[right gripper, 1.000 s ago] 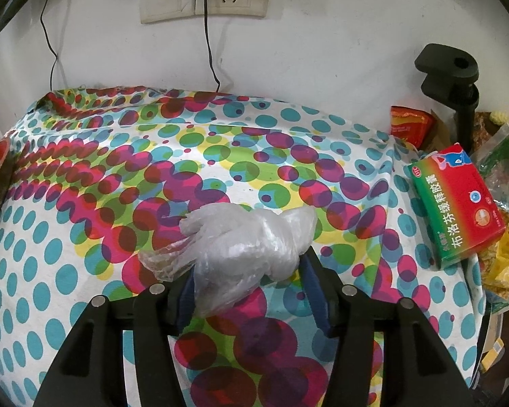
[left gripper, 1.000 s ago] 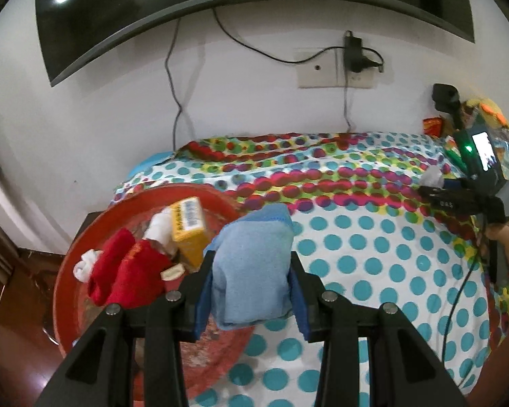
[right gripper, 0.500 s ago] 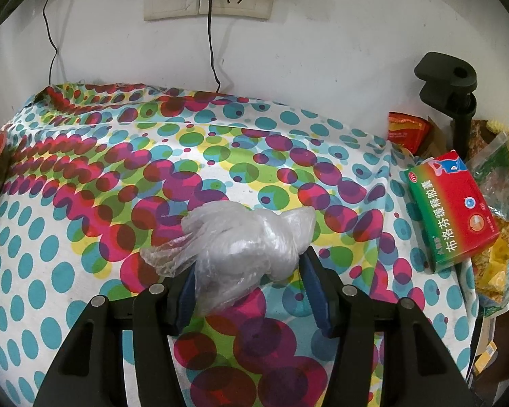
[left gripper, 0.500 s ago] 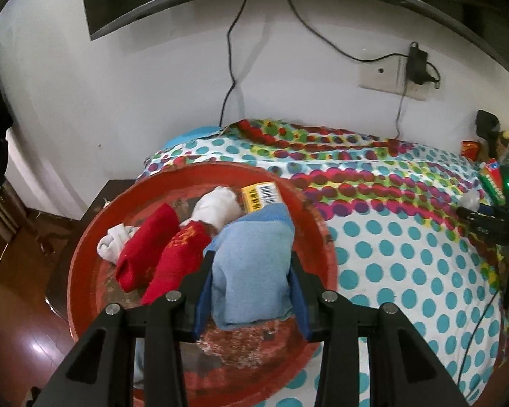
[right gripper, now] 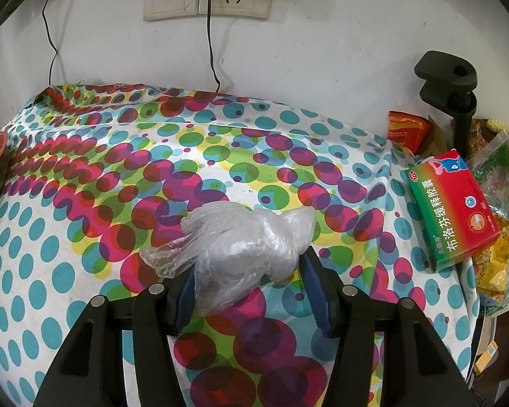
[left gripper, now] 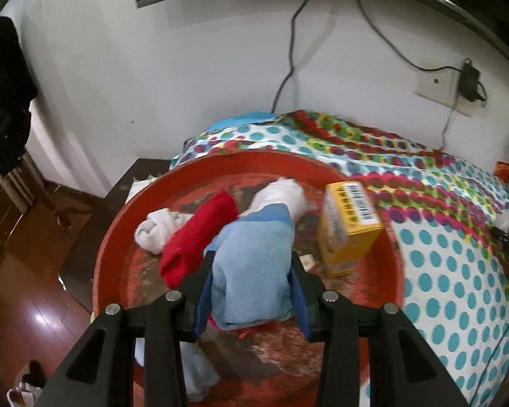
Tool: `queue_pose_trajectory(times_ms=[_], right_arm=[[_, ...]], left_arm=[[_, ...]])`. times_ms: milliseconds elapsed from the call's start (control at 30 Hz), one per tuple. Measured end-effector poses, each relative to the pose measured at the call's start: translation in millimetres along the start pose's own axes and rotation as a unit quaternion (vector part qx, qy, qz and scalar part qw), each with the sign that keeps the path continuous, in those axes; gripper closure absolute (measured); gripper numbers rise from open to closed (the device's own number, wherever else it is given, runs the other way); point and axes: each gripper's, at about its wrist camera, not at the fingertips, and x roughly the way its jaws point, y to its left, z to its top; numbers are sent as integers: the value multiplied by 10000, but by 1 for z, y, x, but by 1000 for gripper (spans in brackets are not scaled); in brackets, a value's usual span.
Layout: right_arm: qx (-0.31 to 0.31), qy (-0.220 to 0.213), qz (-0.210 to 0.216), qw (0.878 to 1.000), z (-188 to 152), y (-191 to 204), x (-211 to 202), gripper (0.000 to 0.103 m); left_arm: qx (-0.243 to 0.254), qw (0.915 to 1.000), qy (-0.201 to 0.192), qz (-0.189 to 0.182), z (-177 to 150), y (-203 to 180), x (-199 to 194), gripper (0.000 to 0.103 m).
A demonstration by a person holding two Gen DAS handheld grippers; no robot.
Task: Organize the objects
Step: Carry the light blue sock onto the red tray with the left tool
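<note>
L gripper (left gripper: pixel 251 291) clenched on blue cloth (left gripper: pixel 254 268), held over red tray (left gripper: pixel 395 268) at surface's left end. In tray: red cloth roll (left gripper: pixel 200 237), white rolls (left gripper: pixel 159 229), yellow box (left gripper: pixel 349 224) tilted by the rim. R gripper (right gripper: pixel 249 291) grasping crumpled clear plastic bag (right gripper: pixel 241 247) just above the dotted cloth (right gripper: pixel 85 203). Green-red medicine box (right gripper: pixel 453 210) lies well to the right, near black clamp (right gripper: pixel 448 84).

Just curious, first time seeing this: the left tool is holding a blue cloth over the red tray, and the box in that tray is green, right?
Not quite. The box in the red tray is yellow, as the left wrist view shows. The left tool does hold the blue cloth over that tray.
</note>
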Motion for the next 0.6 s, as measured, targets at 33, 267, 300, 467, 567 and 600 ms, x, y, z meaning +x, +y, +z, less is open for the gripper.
queue_pose_trajectory(times_ms=[33,267,300,467,567,600], right_arm=[[13,5,0,10000,0,0,0,49],[-3,3,-32,10000,0,0,-1,49],[-2,4,-32,10000,1,0,-1,49],[-19,1,-63,10000,1,0,-1,47],[-32,-1,-86,10000,2,0,-1,47],[-25,1,-80,10000,2,0,-1,47]], left_arm=[[-53,10000,27,39,0,5,3,62],[-241,9994,134,196,-2,27,15,62],[-262,9994,145,196,-2,29,17,62],[-414,9987,138,276,-2,44,21,61],[-531,9981,191,265,-2,53,26,61],[-544,9979,221,268,-2,55,28,61]])
